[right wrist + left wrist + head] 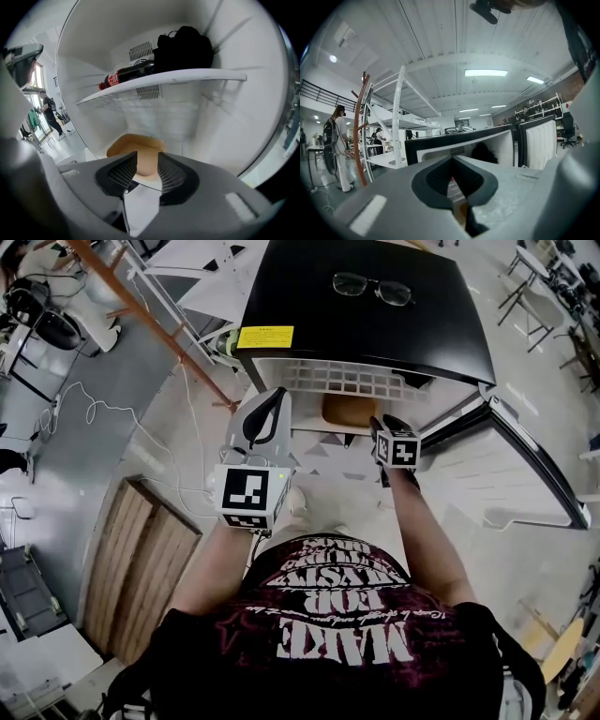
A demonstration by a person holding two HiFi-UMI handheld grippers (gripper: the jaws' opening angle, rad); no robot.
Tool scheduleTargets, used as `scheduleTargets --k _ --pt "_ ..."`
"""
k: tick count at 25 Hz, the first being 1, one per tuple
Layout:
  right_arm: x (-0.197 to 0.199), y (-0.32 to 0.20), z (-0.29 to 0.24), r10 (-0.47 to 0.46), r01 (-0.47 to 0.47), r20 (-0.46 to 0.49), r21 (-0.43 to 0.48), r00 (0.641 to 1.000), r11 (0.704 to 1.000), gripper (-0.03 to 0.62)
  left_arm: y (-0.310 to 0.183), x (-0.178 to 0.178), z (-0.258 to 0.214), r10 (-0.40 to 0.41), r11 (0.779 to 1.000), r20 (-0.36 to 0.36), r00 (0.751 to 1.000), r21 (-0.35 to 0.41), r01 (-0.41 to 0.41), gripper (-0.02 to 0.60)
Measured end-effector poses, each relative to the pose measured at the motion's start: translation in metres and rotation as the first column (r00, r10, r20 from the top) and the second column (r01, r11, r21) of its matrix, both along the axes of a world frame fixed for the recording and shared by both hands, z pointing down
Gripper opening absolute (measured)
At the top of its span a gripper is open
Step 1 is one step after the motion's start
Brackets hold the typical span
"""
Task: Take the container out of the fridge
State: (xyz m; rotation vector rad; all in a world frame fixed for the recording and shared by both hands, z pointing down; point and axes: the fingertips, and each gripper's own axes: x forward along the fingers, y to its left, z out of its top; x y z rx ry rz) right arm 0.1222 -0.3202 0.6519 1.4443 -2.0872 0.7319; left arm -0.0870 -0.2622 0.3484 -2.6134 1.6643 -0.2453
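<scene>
1. So, we've got the black fridge with its door swung wide open to the right and a pair of glasses lying on top.
2. The container, a tan thing, sits low inside the fridge, under the white shelf.
3. Our right gripper reaches into the fridge with its jaws a little apart. The container's near edge shows in the gap between the tips, but nothing is clamped, and we can't tell if a pad is touching it.
4. Up on that shelf lie a dark bottle on its side and a black bag just beside it.
5. Our left gripper hangs outside, near the fridge's front left corner, jaws pressed together with nothing in them.
</scene>
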Motion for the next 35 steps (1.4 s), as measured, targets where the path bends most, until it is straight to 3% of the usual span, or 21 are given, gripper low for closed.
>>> scheduleTargets --k 17,35 --pt "0.019 -0.003 0.033 0.08 -0.079 0.001 -0.133 0.997 0.988 0.167 0.001 0.005 0.0 0.023 1.0 -0.001 1.0 0.003 -0.023 0.001" --pt "0.011 -0.016 0.051 0.06 -0.061 -0.008 -0.201 0.998 0.978 0.167 0.008 -0.003 0.007 0.013 1.0 0.018 1.0 -0.007 -0.013 0.0"
